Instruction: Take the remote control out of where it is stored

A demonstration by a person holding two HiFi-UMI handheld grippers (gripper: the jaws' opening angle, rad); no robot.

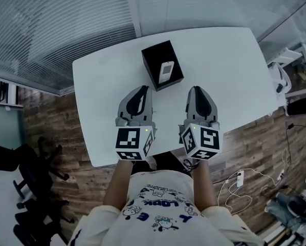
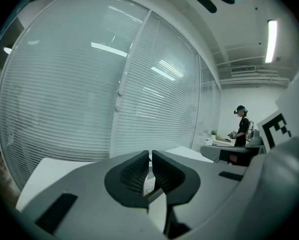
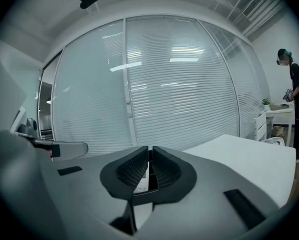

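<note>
A black open box (image 1: 162,64) stands on the white table (image 1: 230,70), toward its far edge. A white remote control (image 1: 166,72) lies inside it. My left gripper (image 1: 144,89) hovers just short of the box's near left corner, its jaws shut and empty. My right gripper (image 1: 195,89) is level with it, to the right of the box, also shut with nothing held. In the left gripper view the jaws (image 2: 150,154) meet, and a sliver of white shows low in the gap. The right gripper view shows closed jaws (image 3: 150,151) with a strip of the dark box behind.
A glass wall with blinds (image 1: 81,19) runs behind the table. A black office chair (image 1: 38,176) stands on the wooden floor at left. A power strip with cables (image 1: 239,179) and white shelving (image 1: 291,68) are at right. A person (image 2: 242,126) stands far off.
</note>
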